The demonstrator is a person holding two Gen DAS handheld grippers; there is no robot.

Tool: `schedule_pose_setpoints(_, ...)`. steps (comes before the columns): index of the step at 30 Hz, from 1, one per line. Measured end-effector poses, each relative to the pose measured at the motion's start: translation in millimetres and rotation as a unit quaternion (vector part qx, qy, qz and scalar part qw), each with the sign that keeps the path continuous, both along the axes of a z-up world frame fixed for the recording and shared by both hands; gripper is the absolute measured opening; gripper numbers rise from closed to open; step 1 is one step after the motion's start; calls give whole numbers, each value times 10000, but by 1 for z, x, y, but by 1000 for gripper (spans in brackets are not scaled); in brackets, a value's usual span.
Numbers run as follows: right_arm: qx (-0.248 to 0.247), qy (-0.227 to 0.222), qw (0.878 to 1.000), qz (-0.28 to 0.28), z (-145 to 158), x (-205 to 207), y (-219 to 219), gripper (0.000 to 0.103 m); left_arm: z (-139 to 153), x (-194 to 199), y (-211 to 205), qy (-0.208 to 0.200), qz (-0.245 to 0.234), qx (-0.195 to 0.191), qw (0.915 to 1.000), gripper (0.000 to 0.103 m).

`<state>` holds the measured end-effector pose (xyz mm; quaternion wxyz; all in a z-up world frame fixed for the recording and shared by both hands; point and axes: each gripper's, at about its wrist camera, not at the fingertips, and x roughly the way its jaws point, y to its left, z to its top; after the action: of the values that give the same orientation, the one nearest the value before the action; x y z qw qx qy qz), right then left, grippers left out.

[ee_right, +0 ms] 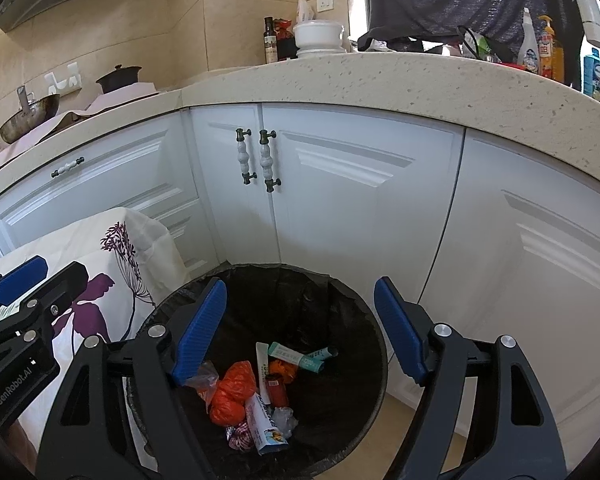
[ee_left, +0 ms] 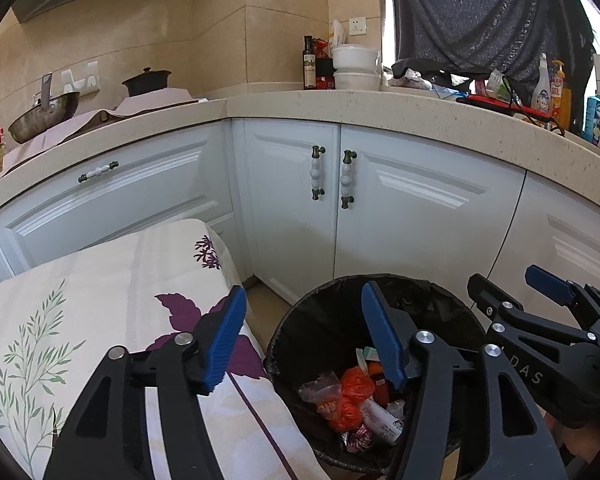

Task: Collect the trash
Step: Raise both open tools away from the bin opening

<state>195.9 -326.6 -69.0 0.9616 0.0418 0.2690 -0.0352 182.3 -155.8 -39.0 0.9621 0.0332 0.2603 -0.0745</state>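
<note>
Right wrist, fingers (ee_right: 400, 336) apart, nothing held

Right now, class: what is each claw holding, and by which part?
Nothing. The left claw and right claw are both open and empty above the trash bin.

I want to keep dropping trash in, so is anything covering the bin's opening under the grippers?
Nothing visible does. The trash bin has no lid and its liner hangs open. The left gripper and right gripper are both open and empty above it, with wrappers at the bottom.
</note>
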Motion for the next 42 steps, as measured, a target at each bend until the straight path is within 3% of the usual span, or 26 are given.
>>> schedule_pose_setpoints(3,-10,-36,10000,-31,2,-4,1,81,3,-5,2,-128,28,-24,9999,73)
schedule_pose_setpoints(9,-34,-53,10000,-47,6,-11,4,81,9,-11,5,-219,55,-44,9997,78)
schedule_pose_setpoints(28,-80,-104,9999,67,26,-61,47,82,23,-58,53,-270,284,-64,9992,83)
schedule_pose_setpoints(42,-274,-336,9989,190,58,-111,75,83,41,-94,82,-376,377,-156,9985,84)
